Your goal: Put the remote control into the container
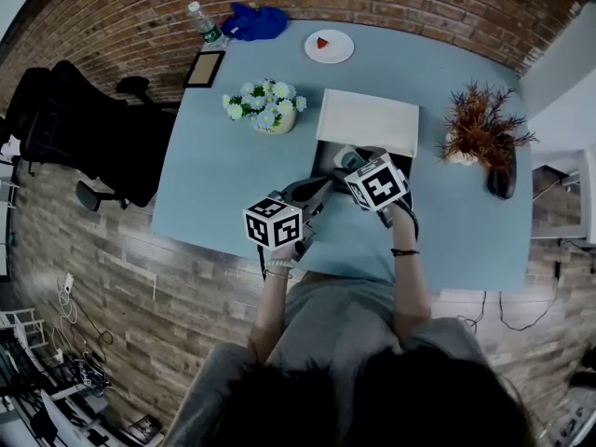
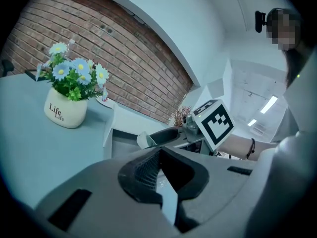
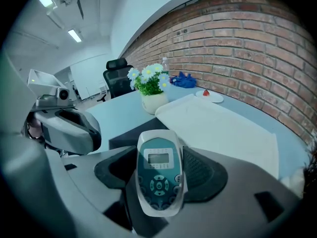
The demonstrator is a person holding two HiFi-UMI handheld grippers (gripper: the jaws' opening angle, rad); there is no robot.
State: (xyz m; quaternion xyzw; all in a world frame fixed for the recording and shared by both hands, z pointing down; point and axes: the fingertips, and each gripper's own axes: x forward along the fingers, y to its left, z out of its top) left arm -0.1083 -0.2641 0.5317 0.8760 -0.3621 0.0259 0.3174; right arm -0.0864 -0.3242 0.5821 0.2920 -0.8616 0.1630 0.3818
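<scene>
The remote control is white with a teal face, a small screen and round buttons. My right gripper is shut on it, and it stands up between the two pads. In the head view the right gripper holds the remote over the dark inside of the container, a box whose white lid lies open behind it. The left gripper hangs just left of the box's front, its jaws together with nothing in them. The lid's edge also appears in the left gripper view.
A white pot of daisies stands left of the box. At the back are a plate with red food, a bottle and a blue cloth. A dried plant stands right. A black chair is off the table's left.
</scene>
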